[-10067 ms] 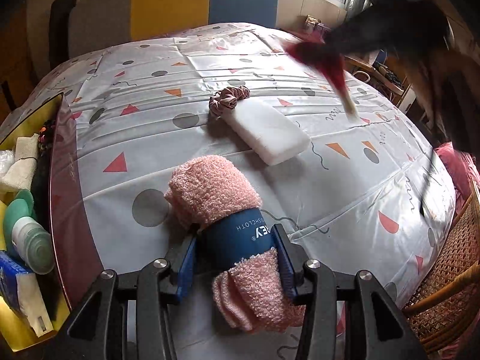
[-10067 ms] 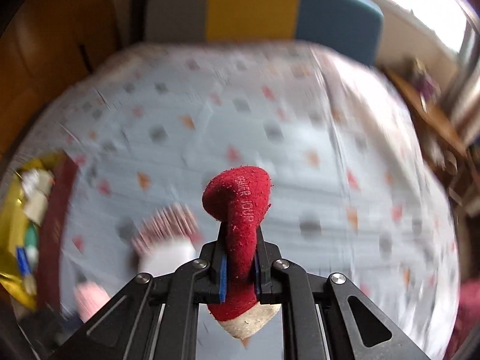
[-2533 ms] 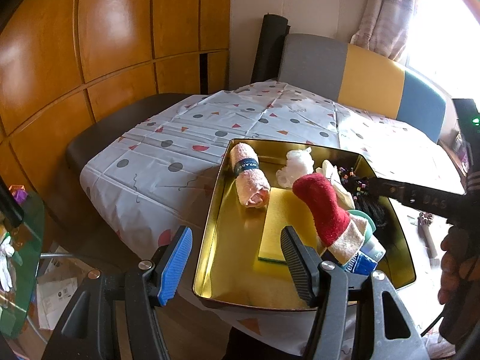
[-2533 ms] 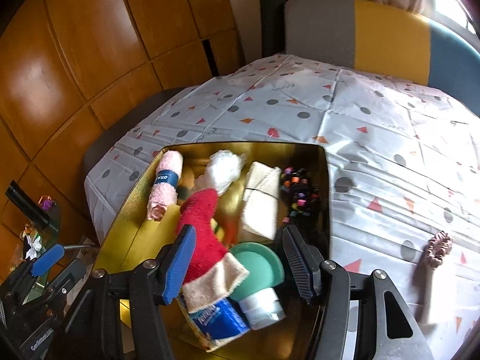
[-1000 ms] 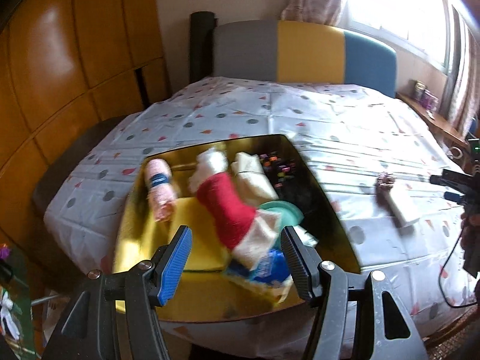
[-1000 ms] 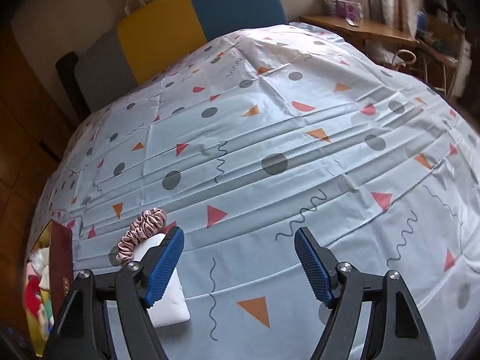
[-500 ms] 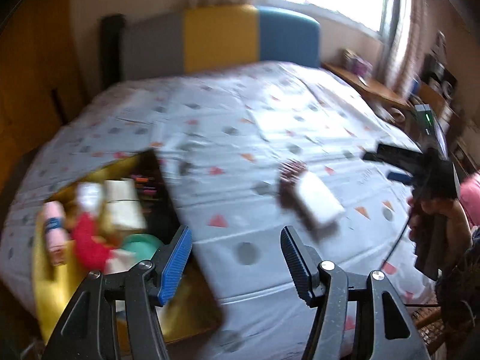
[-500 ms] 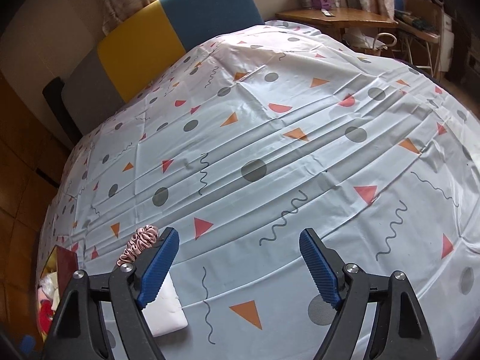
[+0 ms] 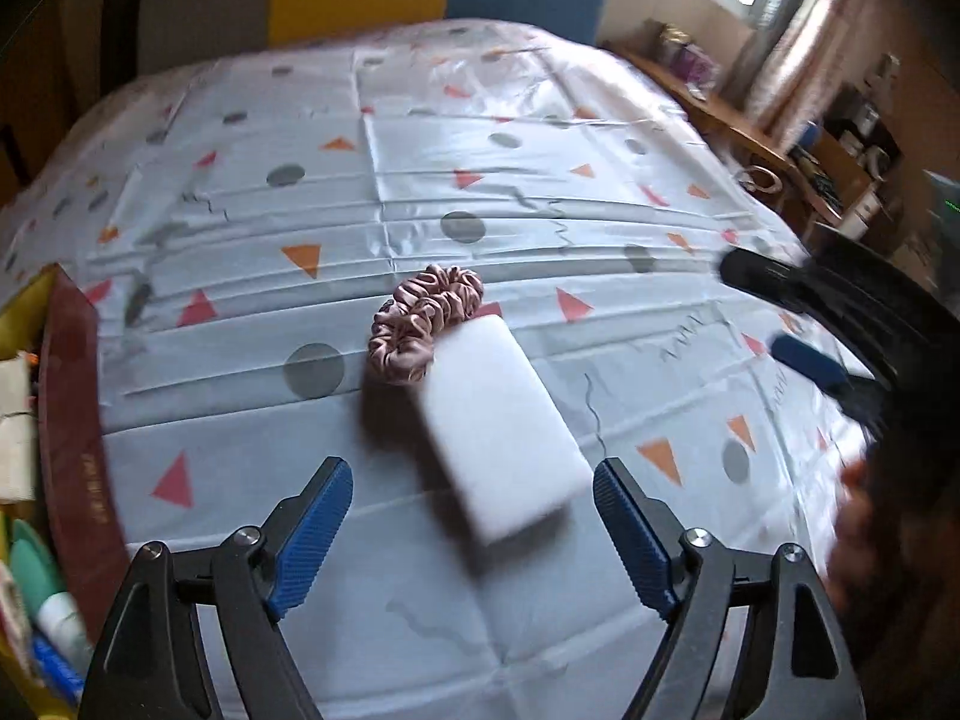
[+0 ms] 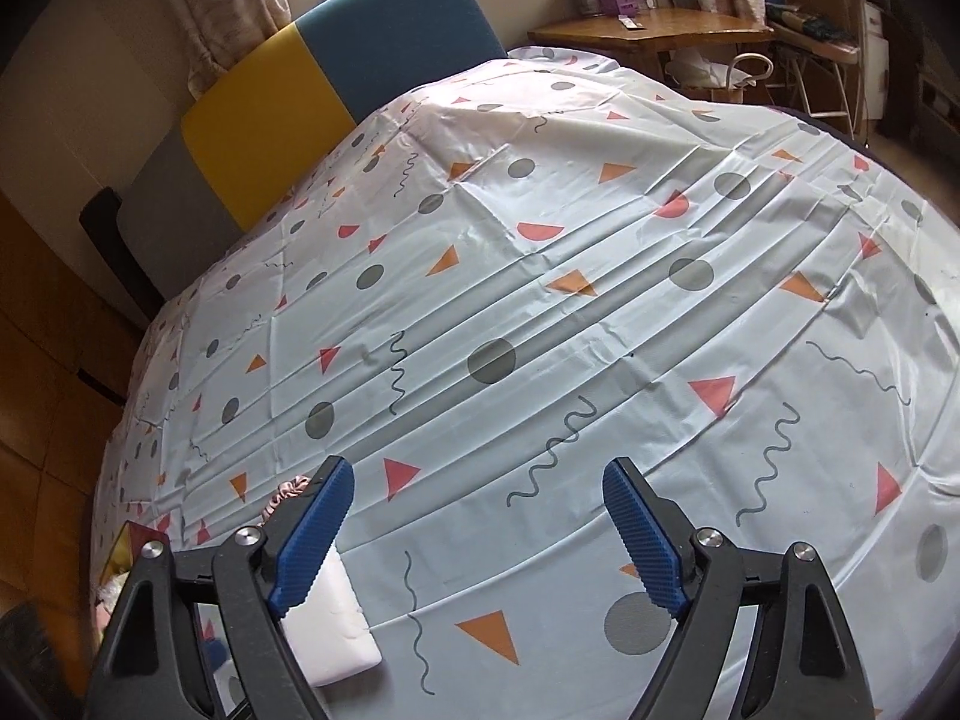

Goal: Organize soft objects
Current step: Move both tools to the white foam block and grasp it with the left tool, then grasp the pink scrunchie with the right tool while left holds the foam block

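The left tool [image 9: 474,525], jaws opening and empty, hangs over the white sponge [image 9: 501,423] lying against the pink scrunchie [image 9: 423,315] on the bench [image 9: 540,180], probably to straddle it, while the right tool [image 10: 477,531], also opening, holds nothing.

The tablecloth [image 9: 540,168] is showing pale blue-white, scattered with grey dots, orange and pink-red triangles and dark squiggles. A dusty-pink scrunchie [image 9: 423,315] is lying at 11 o'clock of a plain white sponge [image 9: 501,420]. The tin [image 9: 72,450] at 9 o'clock is showing a dark red rim and yellow inside. The pads [image 9: 312,531] are showing ribbed blue on black.
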### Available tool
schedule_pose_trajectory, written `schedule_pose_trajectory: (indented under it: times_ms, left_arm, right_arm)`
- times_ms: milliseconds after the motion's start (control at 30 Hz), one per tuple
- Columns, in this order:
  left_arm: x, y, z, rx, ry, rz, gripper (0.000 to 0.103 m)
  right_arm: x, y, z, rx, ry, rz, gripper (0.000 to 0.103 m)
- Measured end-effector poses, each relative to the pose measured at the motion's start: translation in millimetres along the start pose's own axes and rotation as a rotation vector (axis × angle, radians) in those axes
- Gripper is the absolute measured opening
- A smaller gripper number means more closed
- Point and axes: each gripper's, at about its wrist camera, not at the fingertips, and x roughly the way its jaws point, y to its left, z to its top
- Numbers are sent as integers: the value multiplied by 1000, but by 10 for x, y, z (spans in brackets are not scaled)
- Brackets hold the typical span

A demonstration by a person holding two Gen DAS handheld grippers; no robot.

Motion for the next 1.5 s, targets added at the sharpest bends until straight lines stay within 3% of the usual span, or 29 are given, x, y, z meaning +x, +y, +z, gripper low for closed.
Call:
schedule_pose_trajectory:
  times_ms: [200,300,333,400,467,567,700,800,867,1200,1300,1500]
  left_arm:
    - [293,-53,162,-58,57,4,87]
    - [438,-103,212,-50,74,40,87]
    - [460,-107,204,-42,71,50,83]
    - [417,-117,140,3,37,88,62]
    - [358,-92,68,31,39,63,60]
    - [132,-20,-166,68,24,36,59]
    - [-175,9,-655,190,-19,51,60]
    - [-218,125,-967,198,-4,45,60]
    - [-257,147,-1070,217,-57,59,61]
    - [-256,159,-1117,206,-87,59,61]
    - [-244,159,-1134,215,-100,63,61]
    - [-262,188,-1158,223,-114,44,61]
  right_arm:
    - [19,20,2,-1,12,21,87]
    - [24,8,-3,3,14,22,87]
    - [31,8,-2,4,15,21,87]
    - [38,5,-3,4,16,20,87]
    - [46,8,-9,-1,19,20,87]
    - [63,22,-12,-10,26,24,87]
    - [88,61,-36,-33,40,39,87]
    - [161,138,-80,-59,85,95,87]
    - [190,224,-120,-100,97,107,87]
    - [372,662,-402,-252,204,225,79]
    - [525,851,-471,-277,279,265,78]
    - [990,1273,-469,-275,371,230,79]
